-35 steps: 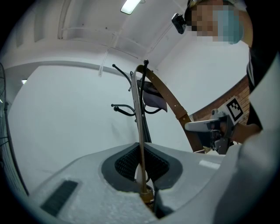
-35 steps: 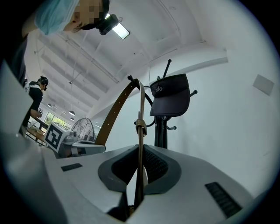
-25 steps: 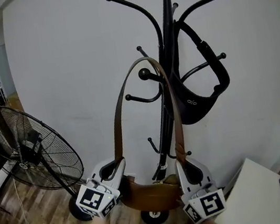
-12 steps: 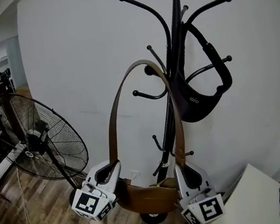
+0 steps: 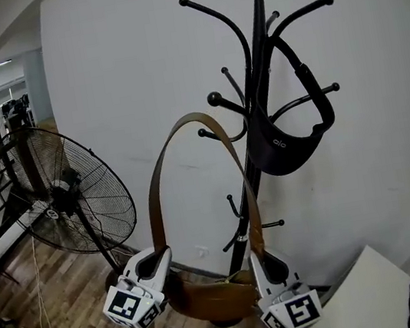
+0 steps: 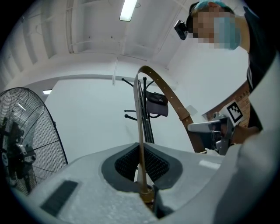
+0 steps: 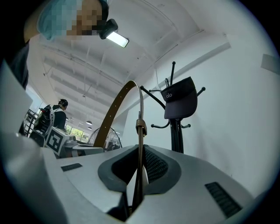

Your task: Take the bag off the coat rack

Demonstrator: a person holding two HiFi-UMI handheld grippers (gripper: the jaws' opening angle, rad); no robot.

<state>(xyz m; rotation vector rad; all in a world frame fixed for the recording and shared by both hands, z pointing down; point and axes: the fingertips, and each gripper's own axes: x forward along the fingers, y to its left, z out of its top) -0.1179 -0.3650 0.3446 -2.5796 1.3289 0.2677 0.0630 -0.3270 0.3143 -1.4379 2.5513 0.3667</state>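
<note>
Pinching the strap (image 5: 153,197), the left tool (image 5: 158,258) and right tool (image 5: 258,258) now hold the bag (image 5: 212,300) free of the coat rack (image 5: 261,52) whose hook it hung on a second ago.

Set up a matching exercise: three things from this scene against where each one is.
Things:
1. brown bag
2. black belt bag
3. pedestal fan

Places:
A. hanging on the coat rack
B. on its stand, left of the coat rack
C. strap pinched in left tongs and right tongs

Pairs: 1-C, 2-A, 3-B
</note>
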